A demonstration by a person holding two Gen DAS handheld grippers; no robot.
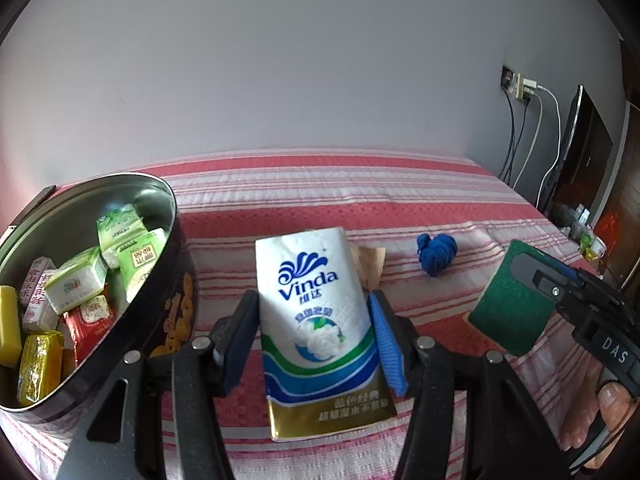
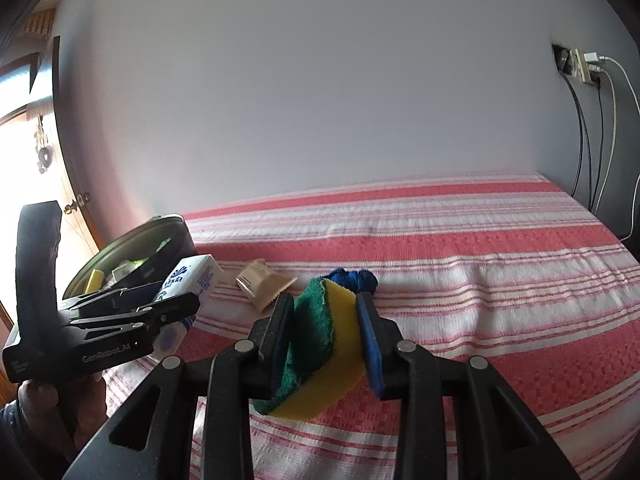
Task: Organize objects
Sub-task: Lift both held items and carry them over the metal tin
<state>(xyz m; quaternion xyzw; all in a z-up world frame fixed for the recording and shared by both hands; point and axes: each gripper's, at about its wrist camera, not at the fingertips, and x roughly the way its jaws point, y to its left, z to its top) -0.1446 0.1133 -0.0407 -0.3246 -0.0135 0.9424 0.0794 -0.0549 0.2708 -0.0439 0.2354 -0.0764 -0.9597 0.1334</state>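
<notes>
Tissue pack (image 1: 320, 328), white with Vinda print, was clamped between the jaws of the left gripper (image 1: 316, 344) in the left wrist view, held above the bed (image 1: 400, 200) with its red-and-white striped cover. To its left stood a dark oval tin (image 1: 176, 264), open, holding small green, red, yellow and white packets. A tan sachet (image 1: 370, 266) lay on the cover just behind the pack; a blue cloth bundle (image 1: 436, 252) lay further right, apart from it. At the right edge the right gripper (image 1: 532, 280) was seen side-on, gripping a sponge (image 1: 504, 308) with its green scouring face toward the camera. A wall socket (image 1: 520, 84) with cables was on the wall at right. Right wrist view: the sponge (image 2: 324, 344), green layer left and yellow layer right, was squeezed between the jaws of the right gripper (image 2: 324, 336), clear of the bed (image 2: 480, 280). The blue cloth bundle (image 2: 356, 278) lay just beyond the sponge, partly hidden by it. The tan sachet (image 2: 262, 284) lay left of that on the cover. At far left the left gripper (image 2: 176, 300) held the tissue pack (image 2: 192, 280) end-on, beside the tin (image 2: 176, 236). The wall socket (image 2: 580, 64) was at upper right.
</notes>
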